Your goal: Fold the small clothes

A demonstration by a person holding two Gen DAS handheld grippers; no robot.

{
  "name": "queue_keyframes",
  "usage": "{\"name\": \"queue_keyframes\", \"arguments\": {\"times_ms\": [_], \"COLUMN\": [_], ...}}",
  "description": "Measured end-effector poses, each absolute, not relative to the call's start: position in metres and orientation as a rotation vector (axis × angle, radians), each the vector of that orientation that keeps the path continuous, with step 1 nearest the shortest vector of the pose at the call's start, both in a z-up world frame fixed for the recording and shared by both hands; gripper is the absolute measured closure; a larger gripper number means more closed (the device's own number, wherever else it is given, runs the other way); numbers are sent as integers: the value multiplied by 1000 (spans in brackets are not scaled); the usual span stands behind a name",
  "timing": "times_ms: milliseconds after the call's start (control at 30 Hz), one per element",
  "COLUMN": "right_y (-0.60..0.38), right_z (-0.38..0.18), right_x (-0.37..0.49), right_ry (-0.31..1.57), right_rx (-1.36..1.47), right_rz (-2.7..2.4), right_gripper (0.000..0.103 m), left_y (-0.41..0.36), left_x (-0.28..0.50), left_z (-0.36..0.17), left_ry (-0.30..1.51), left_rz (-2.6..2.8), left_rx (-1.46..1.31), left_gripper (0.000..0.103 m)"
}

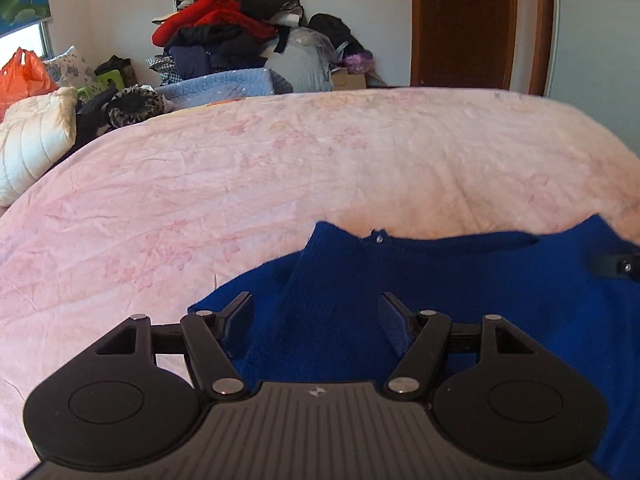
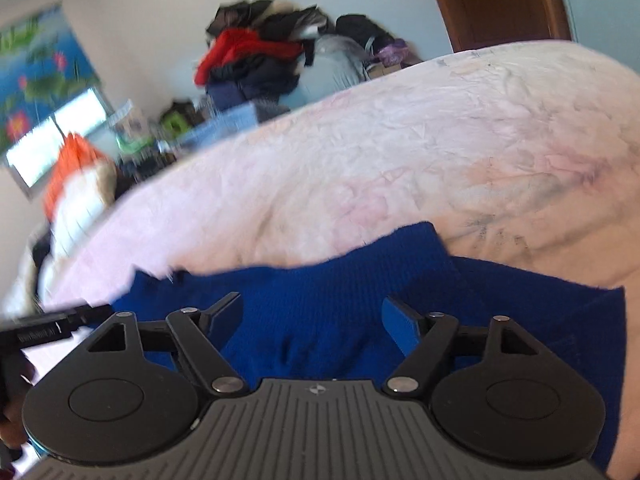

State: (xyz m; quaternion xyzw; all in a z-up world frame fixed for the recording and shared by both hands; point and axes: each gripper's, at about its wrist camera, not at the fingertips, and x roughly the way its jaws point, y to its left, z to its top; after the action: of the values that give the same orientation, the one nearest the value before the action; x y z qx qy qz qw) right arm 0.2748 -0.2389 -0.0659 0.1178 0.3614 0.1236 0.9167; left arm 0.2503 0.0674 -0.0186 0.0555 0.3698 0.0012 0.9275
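Observation:
A royal blue knit garment (image 1: 460, 292) lies flat on the pink bedspread (image 1: 280, 168), near the front edge. My left gripper (image 1: 316, 314) is open, low over the garment's left part, with cloth between the spread fingers. My right gripper (image 2: 312, 314) is open too, over the garment (image 2: 340, 292) near its right part. The tip of the right gripper (image 1: 616, 266) shows at the right edge of the left wrist view. The left gripper (image 2: 48, 332) shows at the left edge of the right wrist view. Neither holds anything.
A tall pile of clothes (image 1: 232, 28) stands behind the bed against the wall. An orange bag (image 1: 24, 78) and a white quilted jacket (image 1: 32, 144) lie at the bed's far left. A brown door (image 1: 476, 24) is at the back right.

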Motion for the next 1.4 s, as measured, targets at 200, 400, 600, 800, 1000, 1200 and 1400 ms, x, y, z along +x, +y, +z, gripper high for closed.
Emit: {"name": "queue_keyframes", "arguments": {"times_ms": [200,400,600,800,1000,1200,1400], "right_y": [-222,-198,-197,-196,-190,-194,-191], "right_z": [-48,-52,-69,-63,-63,-74,-78], "right_x": [250,225,225,212,193,192,187], "right_ry": [665,669,715,692,689,705,676], "right_rx": [76,-56,-66,-72,-106,-93,-108], "right_rz": [219,267,237,221,238,241,237], "right_gripper": [18,12,6,5,1,0,0], "left_y": [71,69,68,68,71,63,63], "left_x": [244,235,226,217,197,167,155], "left_z": [-28,-25,-24,-21,-12,-22,-41], "left_ry": [753,741,732,717,729,740,756], "left_rz": [62,99,113,123,134,125,169], "left_rx": [125,127,120,136,104,172,176], "left_gripper": [35,35,33,28,28,21,21]}}
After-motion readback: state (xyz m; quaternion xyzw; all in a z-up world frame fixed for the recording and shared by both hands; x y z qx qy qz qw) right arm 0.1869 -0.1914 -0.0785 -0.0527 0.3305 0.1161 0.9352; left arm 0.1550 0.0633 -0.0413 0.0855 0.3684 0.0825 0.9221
